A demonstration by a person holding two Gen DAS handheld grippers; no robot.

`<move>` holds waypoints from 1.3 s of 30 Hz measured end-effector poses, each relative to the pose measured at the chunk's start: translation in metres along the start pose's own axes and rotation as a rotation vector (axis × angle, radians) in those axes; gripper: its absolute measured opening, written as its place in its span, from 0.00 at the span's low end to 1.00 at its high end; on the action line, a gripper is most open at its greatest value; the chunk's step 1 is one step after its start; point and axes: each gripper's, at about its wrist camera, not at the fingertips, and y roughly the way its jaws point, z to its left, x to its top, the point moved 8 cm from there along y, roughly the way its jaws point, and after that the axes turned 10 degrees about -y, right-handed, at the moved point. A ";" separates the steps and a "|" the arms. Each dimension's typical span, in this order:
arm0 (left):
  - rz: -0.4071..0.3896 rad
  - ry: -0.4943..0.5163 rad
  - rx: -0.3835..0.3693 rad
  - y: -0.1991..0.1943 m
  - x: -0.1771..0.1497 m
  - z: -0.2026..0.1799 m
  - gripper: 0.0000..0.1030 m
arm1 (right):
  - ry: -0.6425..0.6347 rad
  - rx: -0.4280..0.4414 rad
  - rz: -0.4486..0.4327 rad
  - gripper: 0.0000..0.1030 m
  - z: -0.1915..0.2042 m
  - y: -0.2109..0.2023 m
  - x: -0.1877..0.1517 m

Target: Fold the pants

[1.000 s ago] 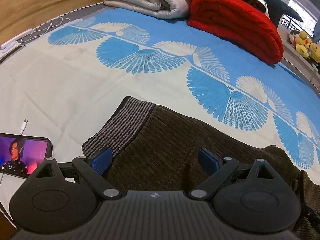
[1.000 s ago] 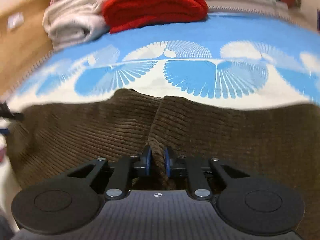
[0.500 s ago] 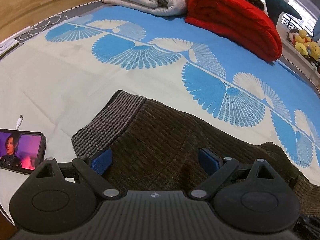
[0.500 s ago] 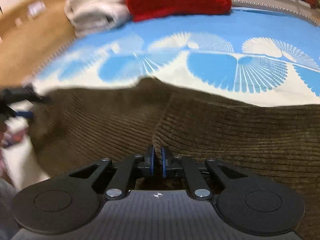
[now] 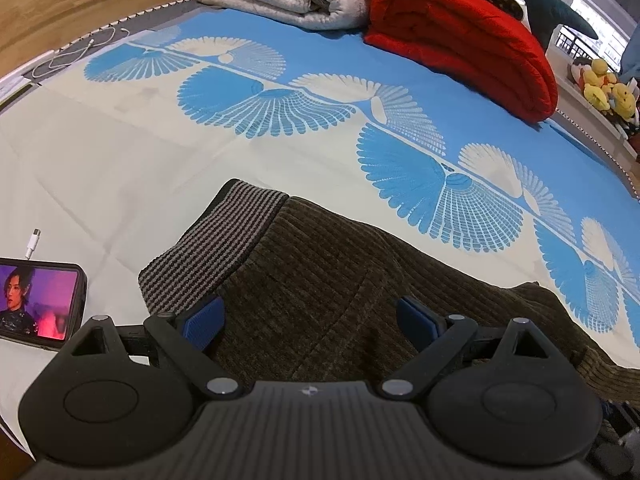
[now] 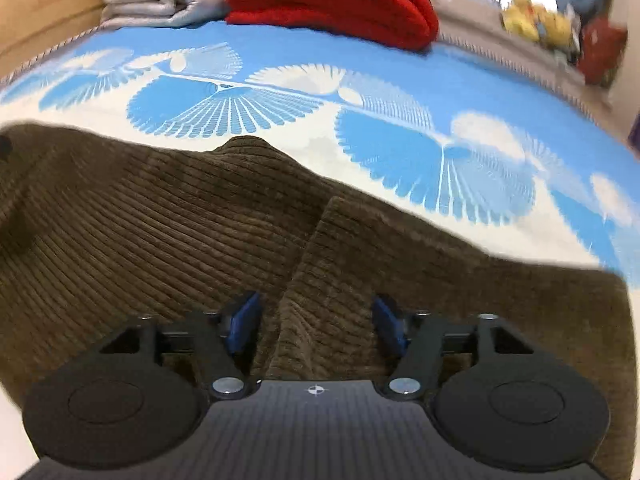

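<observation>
The brown corduroy pants (image 5: pixel 340 292) lie spread on the bed sheet (image 5: pixel 120 168), filling the space ahead of both grippers. The left gripper (image 5: pixel 310 322) is spread wide over the cloth beside the striped waistband (image 5: pixel 216 256). The right gripper (image 6: pixel 316 328) is also spread, a raised fold (image 6: pixel 320 272) between its fingers. A phone (image 5: pixel 38 302) lies left of the left fingers; a red blanket (image 5: pixel 464 40) far ahead.

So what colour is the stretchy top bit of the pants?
The waistband has grey and black stripes, clearest in the left wrist view.

The pants (image 5: pixel 320 288) lie along the near edge of the bedsheet (image 5: pixel 120 168). The phone (image 5: pixel 38 300) lies at their left. Folded blankets (image 5: pixel 460 36) sit at the far edge.
</observation>
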 end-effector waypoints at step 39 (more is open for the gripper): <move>0.003 0.030 0.001 -0.015 -0.015 -0.012 0.93 | -0.083 0.432 -0.070 0.35 0.024 -0.102 -0.048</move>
